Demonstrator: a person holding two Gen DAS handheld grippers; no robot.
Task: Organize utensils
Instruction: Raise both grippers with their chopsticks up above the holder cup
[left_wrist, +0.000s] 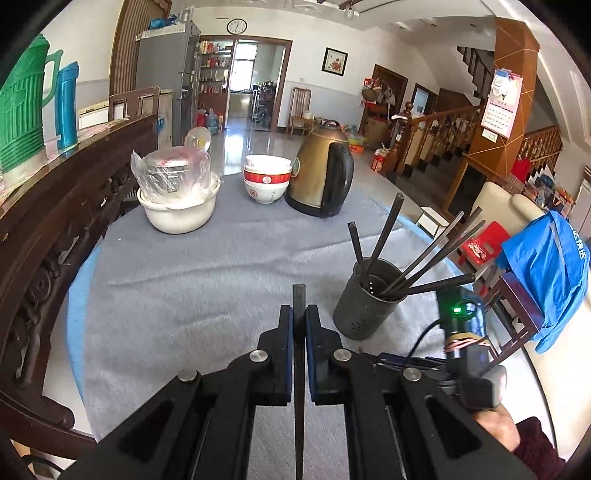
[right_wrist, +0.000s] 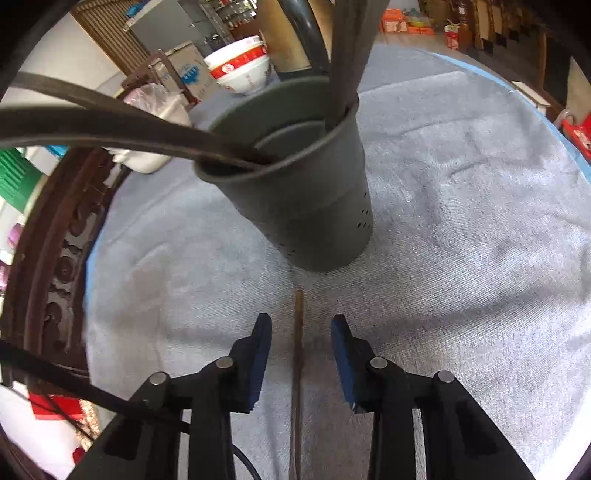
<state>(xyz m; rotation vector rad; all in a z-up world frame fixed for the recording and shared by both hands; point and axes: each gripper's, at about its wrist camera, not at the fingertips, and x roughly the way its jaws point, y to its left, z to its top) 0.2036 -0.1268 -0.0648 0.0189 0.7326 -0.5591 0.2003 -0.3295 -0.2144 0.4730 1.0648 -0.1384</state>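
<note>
Two chopsticks are in play right now, one per gripper. Starting on the left, the left gripper (left_wrist: 299, 314) is clamped tight on a dark chopstick (left_wrist: 298, 369), which is pinched upright between the fingers (left_wrist: 285, 332) with its squared end poking out just past the tips. To the right of it, the grey utensil holder (left_wrist: 369, 299) is parked on the grey cloth (left_wrist: 184, 288) covering the desk, already stuffed with chopsticks fanned out toward the right. Further right, the right gripper (right_wrist: 301, 354) is seen with its fingers (right_wrist: 260, 354) spread apart, and a brown chopstick (right_wrist: 297, 369) is lying flat on the cloth between them, untouched by either pad as far as can be told. The holder's base is just beyond its tip.

What could go wrong: the held chopstick is gripped near one end, so it could be swung into the fanned bundle on the way in, and the holder might get tipped or shoved. The flat one could easily be rolled or pushed into the soft cloth instead of being picked up cleanly if the fingers are closed off-centre.
</note>
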